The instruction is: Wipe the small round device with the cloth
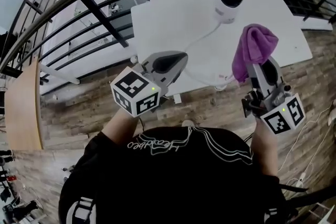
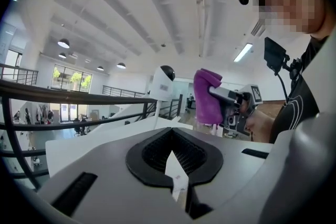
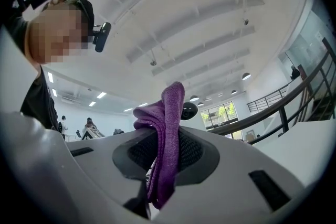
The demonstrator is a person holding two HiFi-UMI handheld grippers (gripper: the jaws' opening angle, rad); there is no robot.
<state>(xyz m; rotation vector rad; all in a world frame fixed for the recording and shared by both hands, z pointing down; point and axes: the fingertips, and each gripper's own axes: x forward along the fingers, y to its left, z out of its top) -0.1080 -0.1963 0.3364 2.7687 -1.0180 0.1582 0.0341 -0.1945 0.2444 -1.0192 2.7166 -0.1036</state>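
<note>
The small round device (image 1: pixel 229 1) is white with a black dome and stands at the far side of the white table (image 1: pixel 168 23), its white cord trailing toward me. It also shows in the left gripper view as the device (image 2: pixel 163 81) and, half hidden behind the cloth, in the right gripper view as the device (image 3: pixel 189 110). My right gripper (image 1: pixel 255 64) is shut on the purple cloth (image 1: pixel 253 49), held up just right of and nearer than the device; the cloth (image 3: pixel 164 139) hangs between the jaws. My left gripper (image 1: pixel 173 60) is shut and empty, low at the table's near left edge.
A dark curved railing (image 1: pixel 105 13) runs behind and left of the table. Wood floor (image 1: pixel 73 113) lies below. A pale wooden panel (image 1: pixel 23 107) sits far left. The person's dark shirt (image 1: pixel 173 176) fills the bottom of the head view.
</note>
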